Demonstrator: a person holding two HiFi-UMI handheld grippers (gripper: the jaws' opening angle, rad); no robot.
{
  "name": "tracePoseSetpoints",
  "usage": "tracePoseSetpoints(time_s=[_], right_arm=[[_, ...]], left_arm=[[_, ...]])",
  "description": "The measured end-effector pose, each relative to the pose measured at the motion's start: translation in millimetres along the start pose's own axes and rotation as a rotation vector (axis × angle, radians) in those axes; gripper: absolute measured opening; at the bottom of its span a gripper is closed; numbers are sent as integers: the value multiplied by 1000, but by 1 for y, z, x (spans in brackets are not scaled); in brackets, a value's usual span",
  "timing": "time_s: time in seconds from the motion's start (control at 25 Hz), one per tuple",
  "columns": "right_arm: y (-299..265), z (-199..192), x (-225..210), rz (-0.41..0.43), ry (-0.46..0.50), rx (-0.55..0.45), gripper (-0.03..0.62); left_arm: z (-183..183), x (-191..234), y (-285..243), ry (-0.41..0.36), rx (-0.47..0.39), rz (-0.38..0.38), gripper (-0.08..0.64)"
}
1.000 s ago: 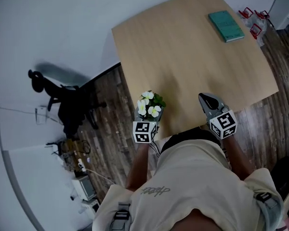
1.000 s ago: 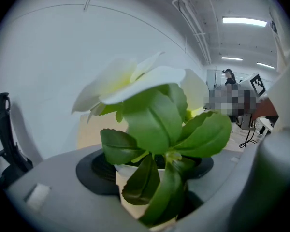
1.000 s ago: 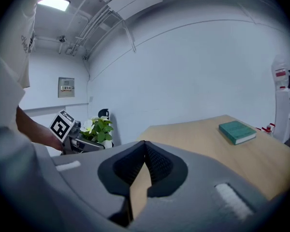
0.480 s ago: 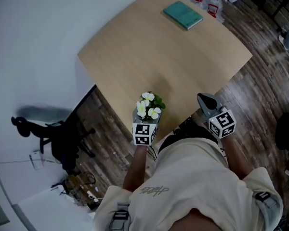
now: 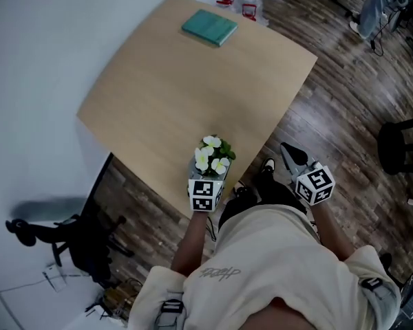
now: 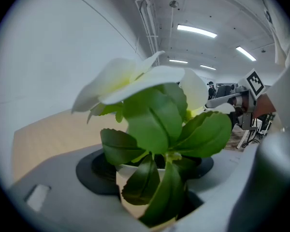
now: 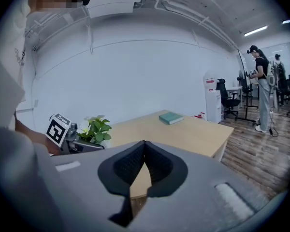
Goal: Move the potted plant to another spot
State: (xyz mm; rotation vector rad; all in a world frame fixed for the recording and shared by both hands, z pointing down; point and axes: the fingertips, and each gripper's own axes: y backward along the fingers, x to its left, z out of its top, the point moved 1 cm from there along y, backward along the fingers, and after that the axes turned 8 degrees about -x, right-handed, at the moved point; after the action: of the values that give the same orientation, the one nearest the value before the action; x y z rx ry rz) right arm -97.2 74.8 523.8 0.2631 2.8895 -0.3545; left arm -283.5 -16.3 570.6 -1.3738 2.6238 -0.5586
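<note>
Left hand-held gripper (image 5: 206, 174): clamped on the potted plant (image 5: 214, 154), jaws set wide, one on either side of the white pot (image 6: 123, 171). Plant roughly upright, with its long axis running up and down, pot at the bottom, white flowers (image 6: 130, 79) and green leaves on top. It sits at the near edge of the worktop (image 5: 179, 88); the base is hidden.

Right hand-held gripper (image 5: 294, 157): beside the worktop's near corner, over the wood floor (image 5: 330, 115), jaws together, nothing between them.

Teal book (image 5: 209, 27): flat at the far end, well apart from the plant.
</note>
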Motion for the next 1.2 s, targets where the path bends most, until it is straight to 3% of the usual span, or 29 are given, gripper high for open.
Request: tracePoseSetpoints(time_s=[0.32, 0.48, 0.84, 1.2], right_arm=[[24, 15, -52, -88, -23, -47, 3], [39, 15, -78, -137, -81, -85, 3], [110, 3, -173, -223, -109, -109, 3], [140, -4, -234, -222, -101, -111, 3]], left_arm=[[27, -33, -49, -35, 29, -85, 365], [40, -47, -73, -58, 43, -105, 365], [69, -129, -134, -121, 32, -153, 365], [87, -186, -194, -137, 27, -169, 365]])
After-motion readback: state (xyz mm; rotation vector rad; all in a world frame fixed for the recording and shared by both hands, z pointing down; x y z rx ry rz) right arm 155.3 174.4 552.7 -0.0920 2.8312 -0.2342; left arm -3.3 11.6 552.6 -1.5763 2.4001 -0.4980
